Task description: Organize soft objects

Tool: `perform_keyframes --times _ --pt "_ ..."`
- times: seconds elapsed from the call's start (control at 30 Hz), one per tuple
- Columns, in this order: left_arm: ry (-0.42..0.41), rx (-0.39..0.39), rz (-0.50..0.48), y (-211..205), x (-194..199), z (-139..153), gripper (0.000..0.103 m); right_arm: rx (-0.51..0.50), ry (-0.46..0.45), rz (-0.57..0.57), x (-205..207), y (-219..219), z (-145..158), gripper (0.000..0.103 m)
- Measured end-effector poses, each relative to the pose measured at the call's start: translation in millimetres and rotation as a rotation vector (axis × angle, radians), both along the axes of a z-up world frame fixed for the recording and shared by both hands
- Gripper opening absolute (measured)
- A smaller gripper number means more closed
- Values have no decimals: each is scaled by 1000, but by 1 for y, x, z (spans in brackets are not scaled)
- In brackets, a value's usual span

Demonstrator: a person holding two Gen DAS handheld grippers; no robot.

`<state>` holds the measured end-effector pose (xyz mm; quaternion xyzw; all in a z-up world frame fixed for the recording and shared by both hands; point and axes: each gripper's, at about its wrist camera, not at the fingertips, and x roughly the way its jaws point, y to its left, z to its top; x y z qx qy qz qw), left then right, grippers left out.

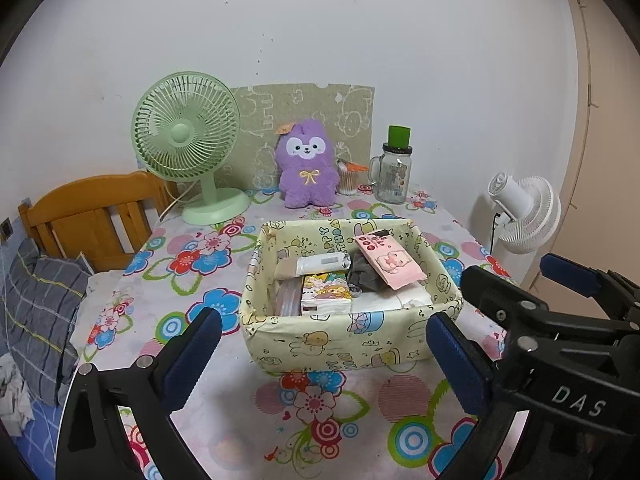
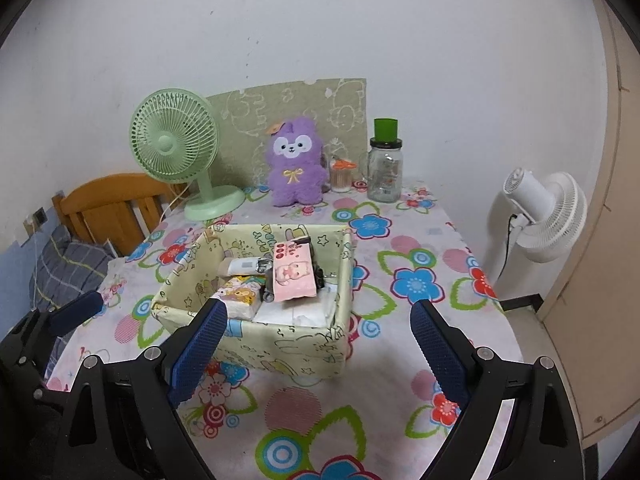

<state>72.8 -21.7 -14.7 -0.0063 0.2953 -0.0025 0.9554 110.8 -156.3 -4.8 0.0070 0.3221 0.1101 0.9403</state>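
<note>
Box (image 1: 340,340) sits mid-table (image 1: 192,360), seemingly clear of every edge.

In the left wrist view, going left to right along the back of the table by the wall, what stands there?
Green desk fan → purple plush toy → small container of cotton swabs → glass mug jar with a green lid. The white fan stands farther right, off the table.
</note>
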Motion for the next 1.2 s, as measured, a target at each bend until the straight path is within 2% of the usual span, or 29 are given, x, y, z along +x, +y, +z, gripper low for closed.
perform_keyframes --times 0.7,1.2 --pt "-50 20 31 6 -33 11 103 6 -45 -48 -35 -23 14 95" --pt "-68 6 39 12 -50 18 103 -2 -80 -82 -54 -30 21 97"
